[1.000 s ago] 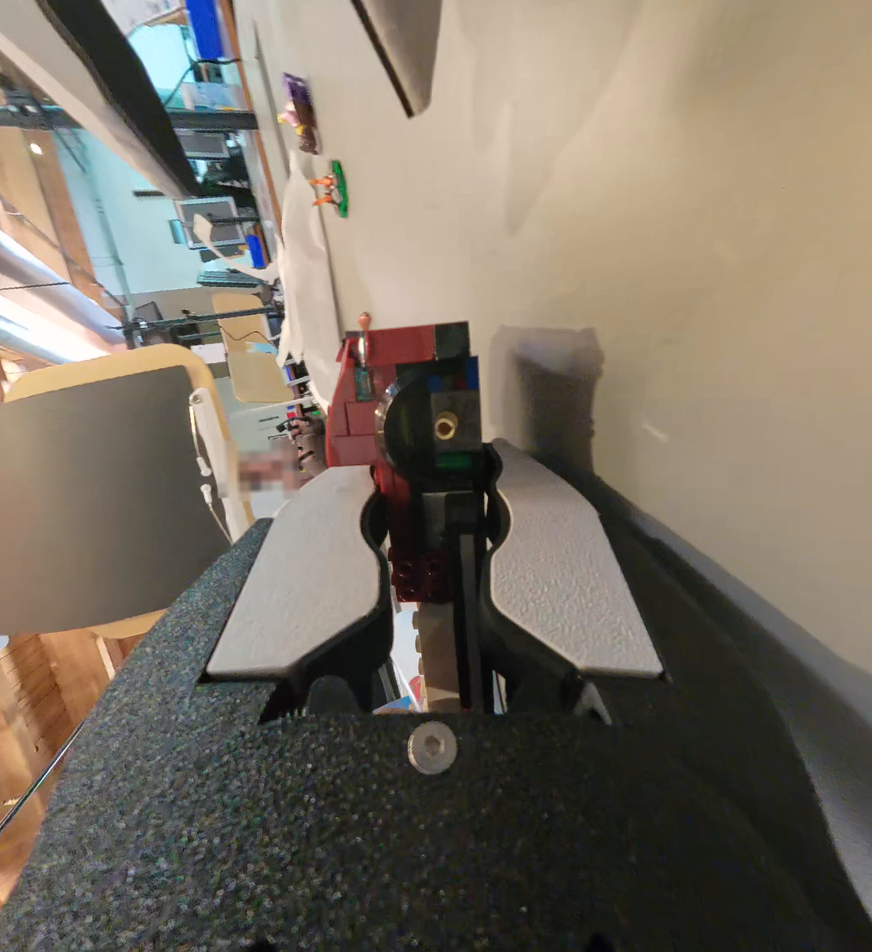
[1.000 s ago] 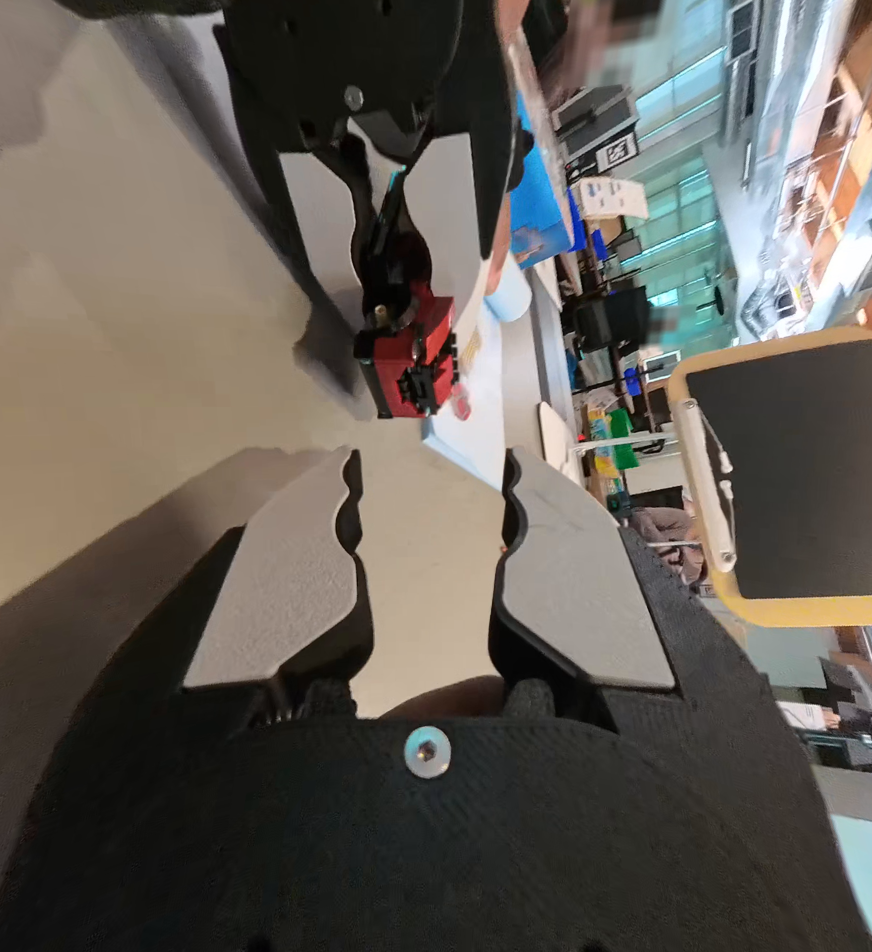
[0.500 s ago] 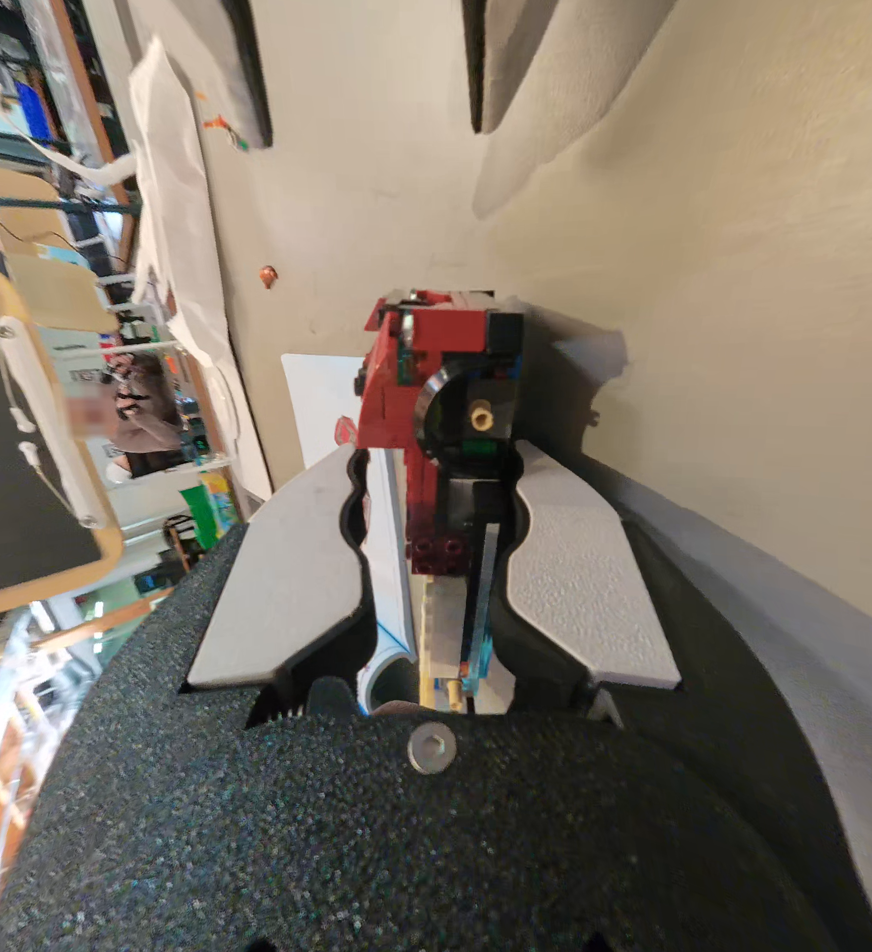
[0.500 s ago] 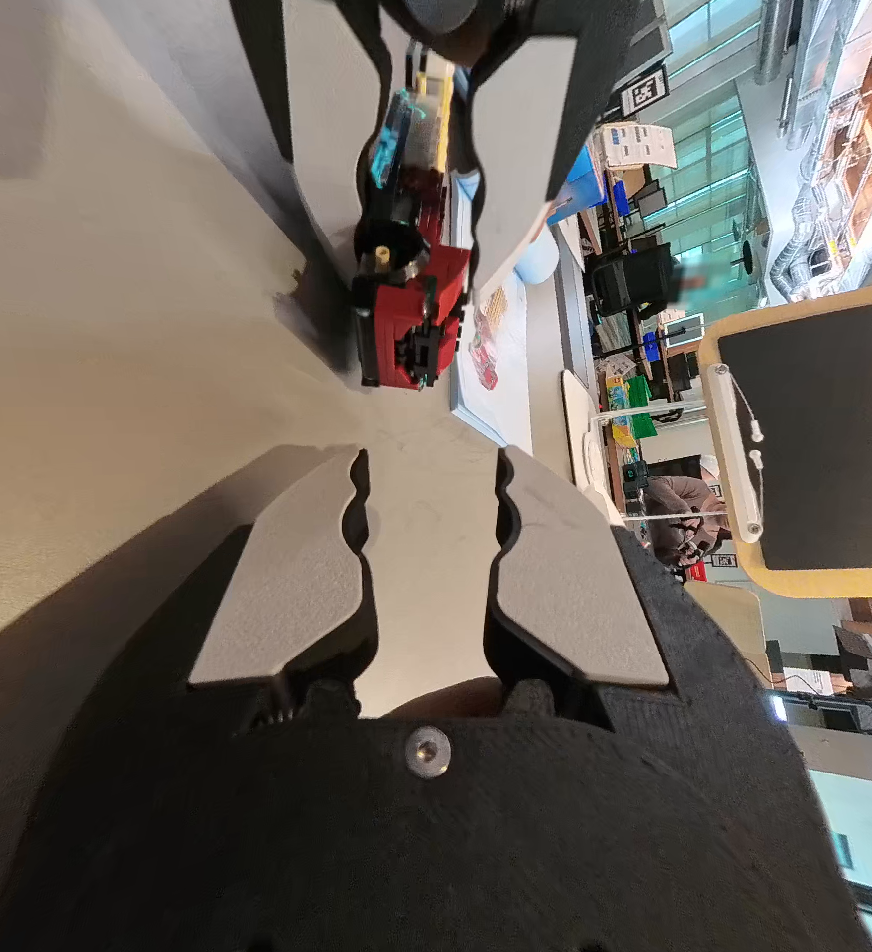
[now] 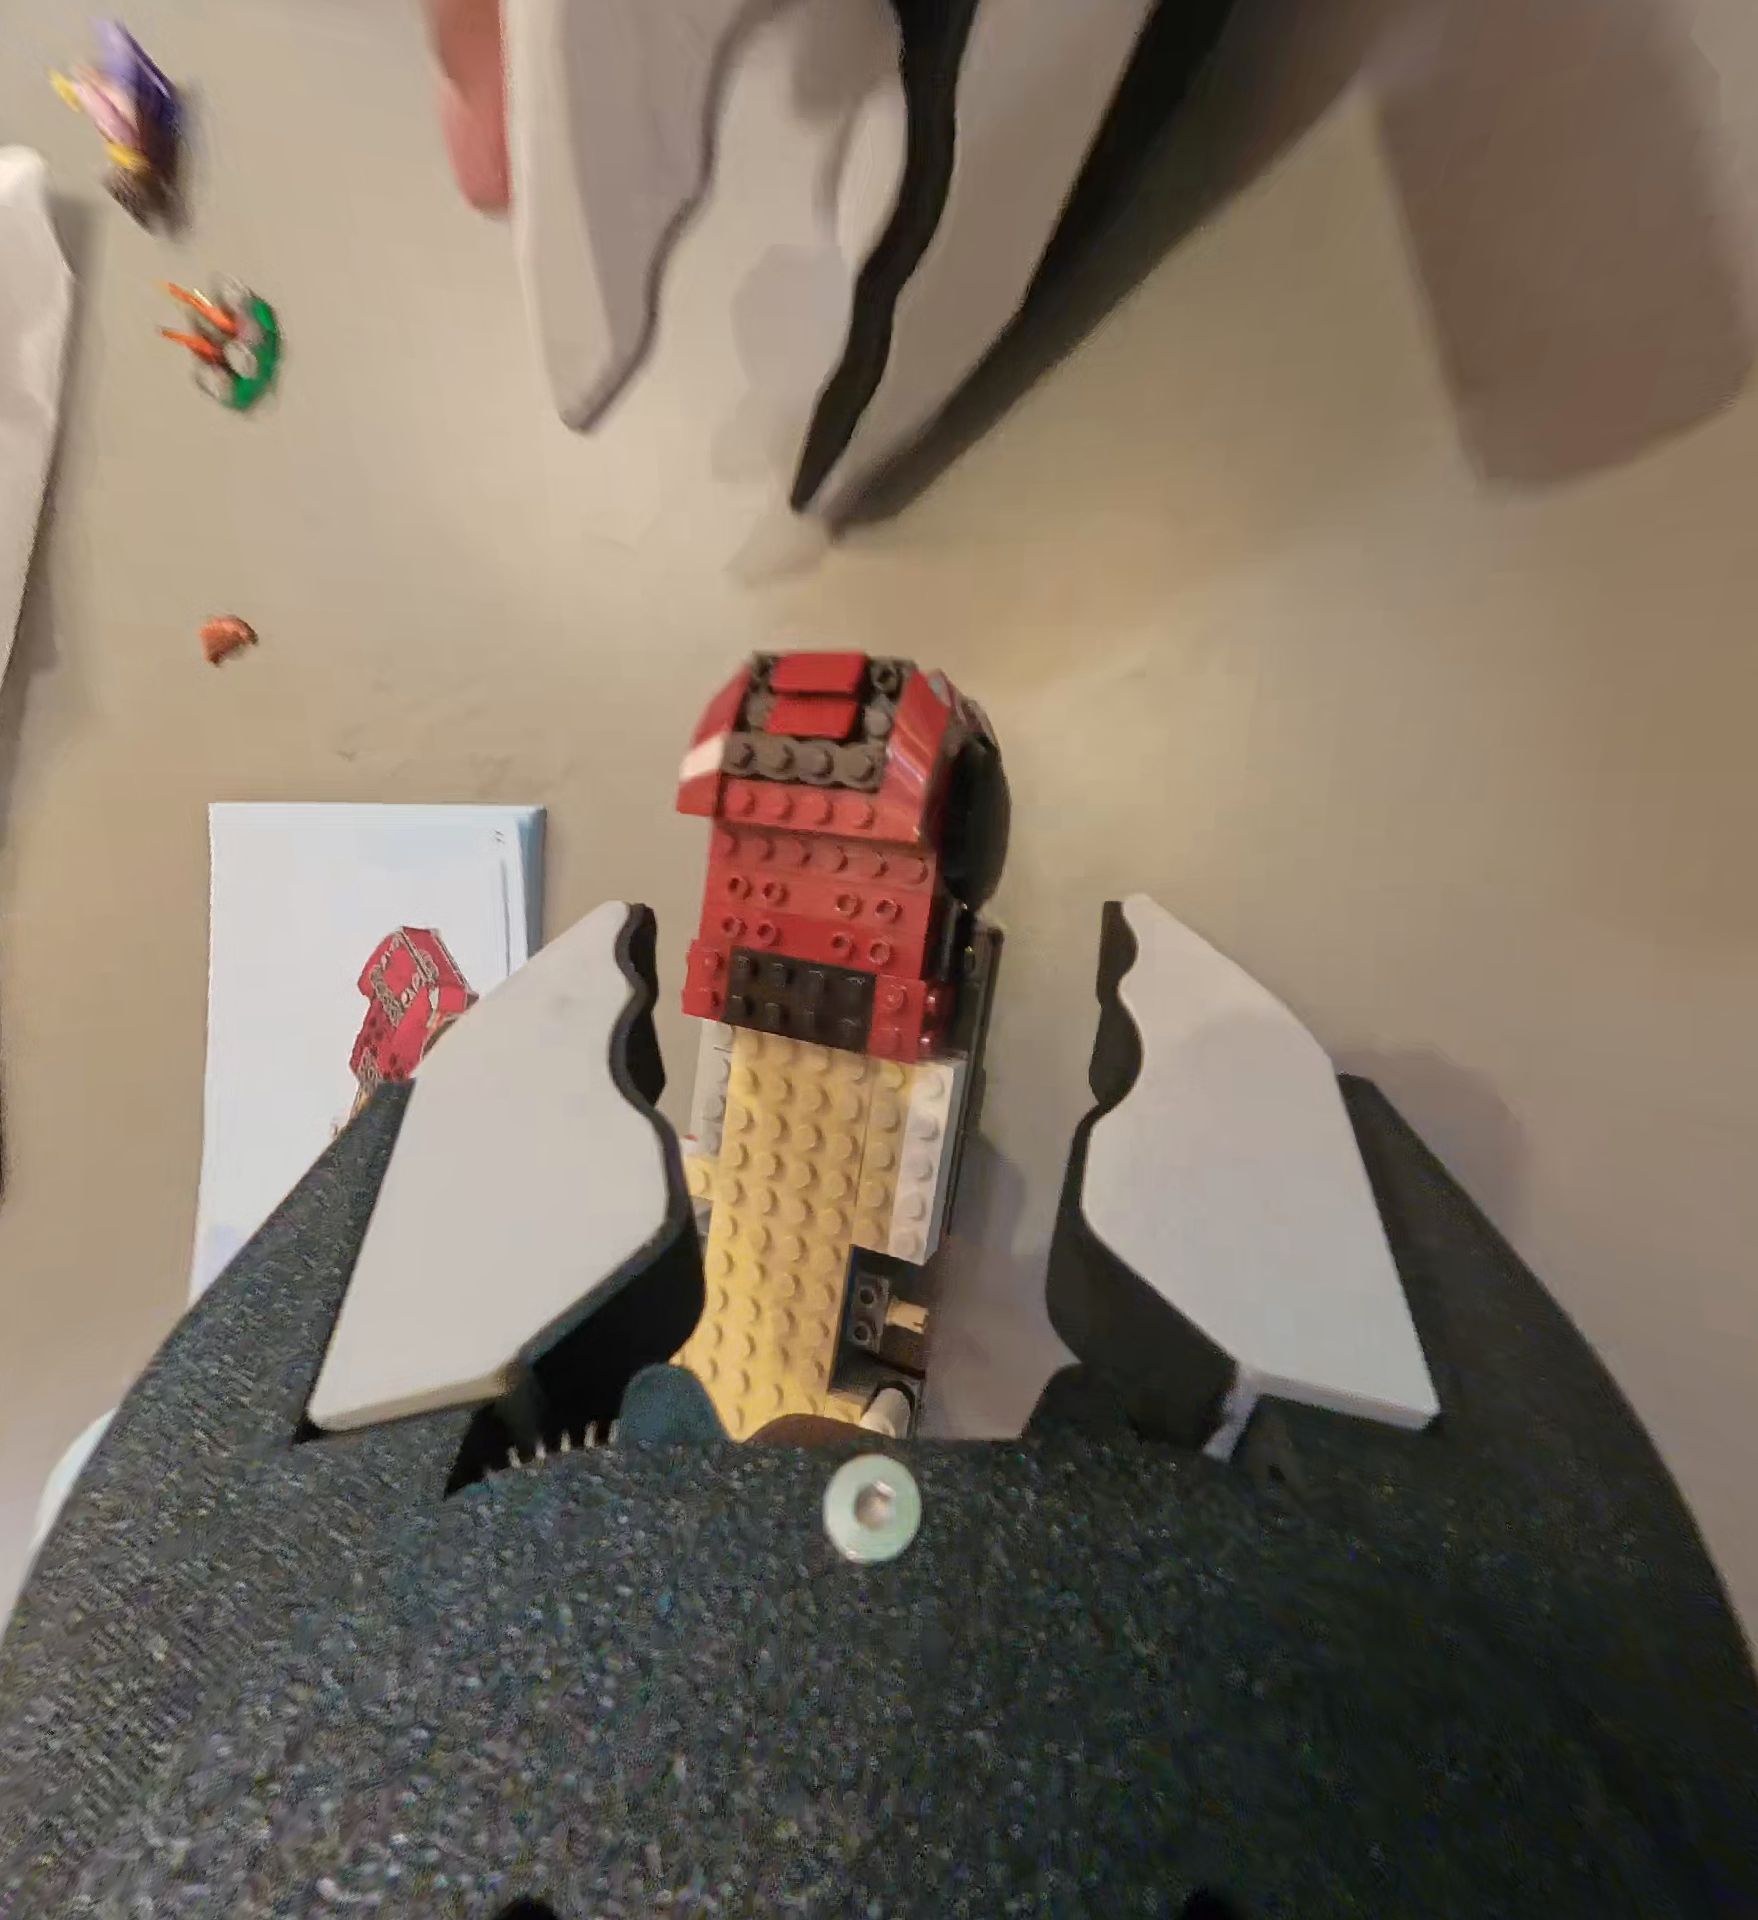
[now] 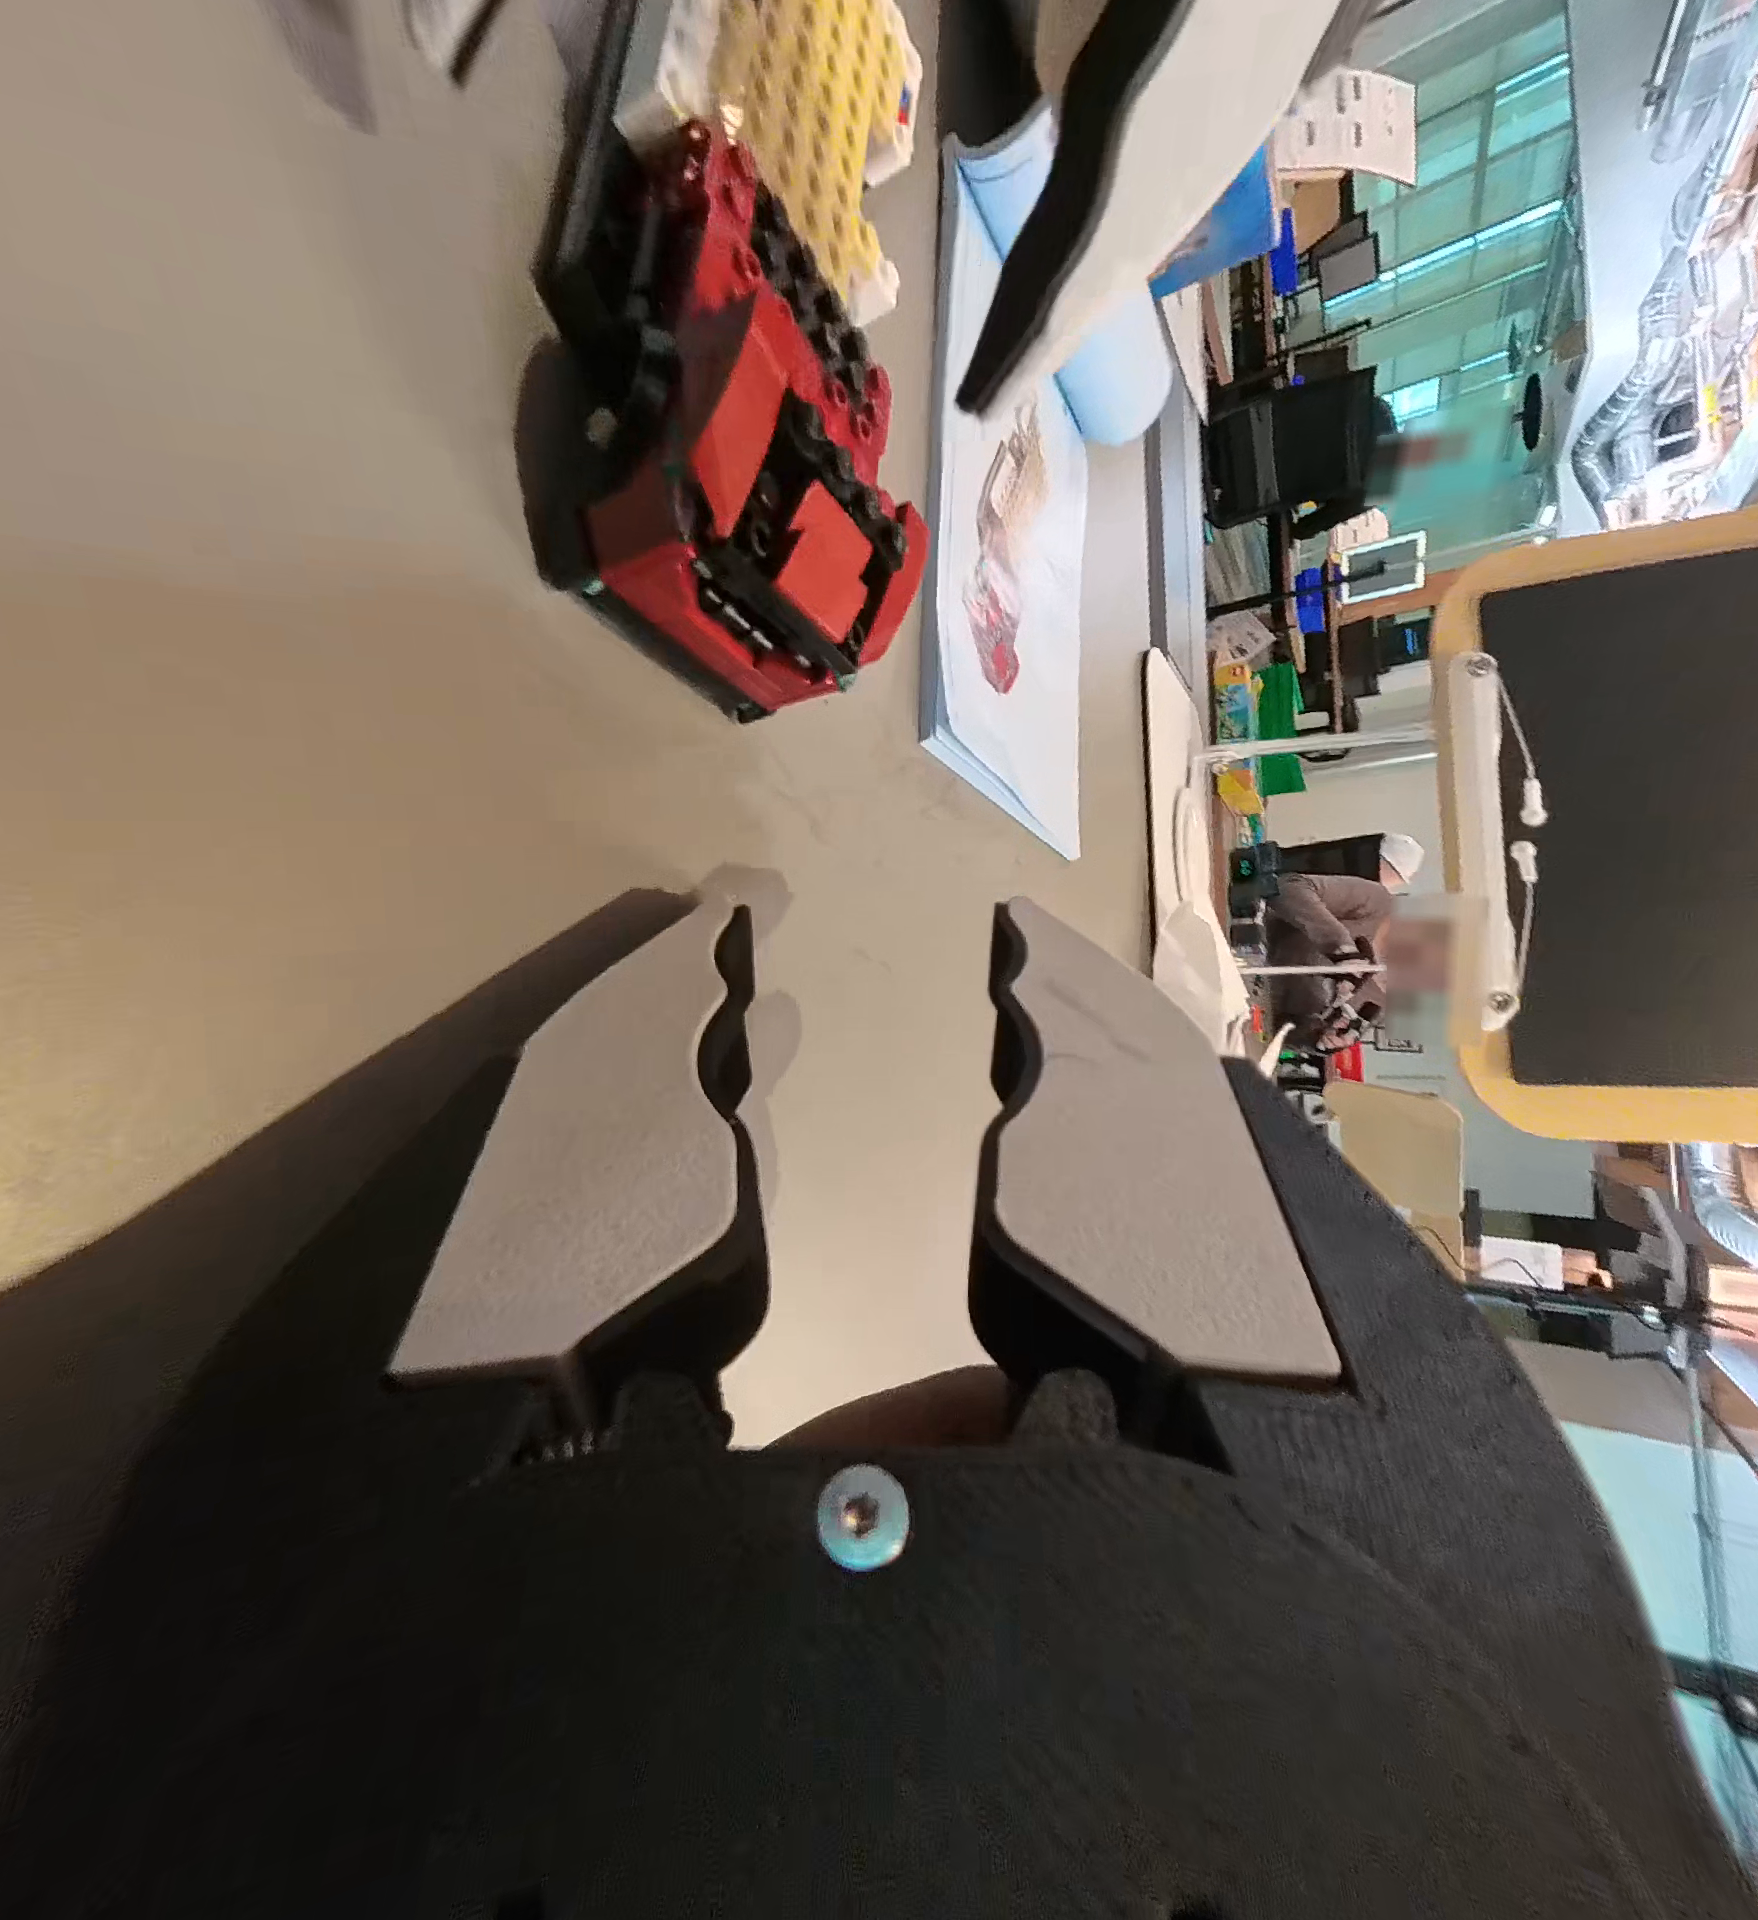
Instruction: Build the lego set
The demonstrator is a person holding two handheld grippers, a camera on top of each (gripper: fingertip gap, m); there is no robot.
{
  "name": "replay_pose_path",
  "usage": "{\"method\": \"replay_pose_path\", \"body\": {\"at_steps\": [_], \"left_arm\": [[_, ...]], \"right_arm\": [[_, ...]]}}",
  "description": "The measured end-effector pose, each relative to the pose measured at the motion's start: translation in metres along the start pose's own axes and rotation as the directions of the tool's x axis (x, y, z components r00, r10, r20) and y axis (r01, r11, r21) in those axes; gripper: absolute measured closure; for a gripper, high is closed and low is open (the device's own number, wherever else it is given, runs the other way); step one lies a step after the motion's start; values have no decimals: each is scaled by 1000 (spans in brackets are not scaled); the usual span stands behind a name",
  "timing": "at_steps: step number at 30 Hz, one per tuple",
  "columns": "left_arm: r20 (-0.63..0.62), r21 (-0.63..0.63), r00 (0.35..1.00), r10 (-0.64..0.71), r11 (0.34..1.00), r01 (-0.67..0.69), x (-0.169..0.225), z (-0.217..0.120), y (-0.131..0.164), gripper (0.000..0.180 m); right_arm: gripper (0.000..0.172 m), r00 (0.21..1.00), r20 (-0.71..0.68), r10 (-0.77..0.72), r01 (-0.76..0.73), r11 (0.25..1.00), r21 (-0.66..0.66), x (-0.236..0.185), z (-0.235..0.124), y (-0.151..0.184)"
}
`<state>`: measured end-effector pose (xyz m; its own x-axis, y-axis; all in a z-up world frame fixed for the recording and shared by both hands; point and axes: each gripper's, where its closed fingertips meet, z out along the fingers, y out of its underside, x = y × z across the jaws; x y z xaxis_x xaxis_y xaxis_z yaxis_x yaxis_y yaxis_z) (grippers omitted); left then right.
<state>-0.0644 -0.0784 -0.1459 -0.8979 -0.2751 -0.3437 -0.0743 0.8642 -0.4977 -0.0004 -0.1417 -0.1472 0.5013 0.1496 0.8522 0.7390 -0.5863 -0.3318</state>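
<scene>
A brick model (image 5: 823, 914) with a dark red and black front and a tan studded rear lies on the beige table (image 5: 1270, 727). My left gripper (image 5: 875, 914) is open, with a finger on each side of the model. The left fingertip (image 5: 626, 935) is close beside it and the right fingertip (image 5: 1124, 935) stands well apart. In the right wrist view the model (image 6: 740, 468) lies flat on the table and one left finger (image 6: 1114, 135) hangs beside it. My right gripper (image 6: 870, 920) is open and empty over bare table, short of the model. It also shows blurred in the left wrist view (image 5: 693, 457).
A pale blue booklet (image 5: 355, 935) with a picture of the model lies left of it, also in the right wrist view (image 6: 1010, 623). A small reddish piece (image 5: 228, 636), a green and orange piece (image 5: 236, 343) and a purple piece (image 5: 137, 135) lie farther left. A chair (image 6: 1664, 810) stands beyond the table.
My left gripper was shut on the model; it has opened and the model now lies free on the table. My right gripper's fingers have come slightly closer together, still on nothing.
</scene>
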Motion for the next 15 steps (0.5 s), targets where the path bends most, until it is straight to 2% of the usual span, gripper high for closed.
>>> {"method": "replay_pose_path", "body": {"at_steps": [4, 7, 11, 15], "left_arm": [[-21, 266, 987, -160, 951, 160, -34, -33, -15, 94], [24, 404, 959, -282, 880, 249, -73, -49, -6, 90], [98, 441, 891, -444, 822, 361, -108, -42, 30, 90], [133, 378, 897, -423, 858, 348, -111, -33, 40, 92]], "right_arm": [[128, 993, -56, 100, -101, 995, -14, 13, 6, 3], [128, 970, -129, 206, -214, 975, -56, 26, 11, 13], [128, 934, -116, 337, -345, 937, -61, 25, 17, 16], [133, 929, -84, 362, -366, 929, -50, 20, 23, 12]]}}
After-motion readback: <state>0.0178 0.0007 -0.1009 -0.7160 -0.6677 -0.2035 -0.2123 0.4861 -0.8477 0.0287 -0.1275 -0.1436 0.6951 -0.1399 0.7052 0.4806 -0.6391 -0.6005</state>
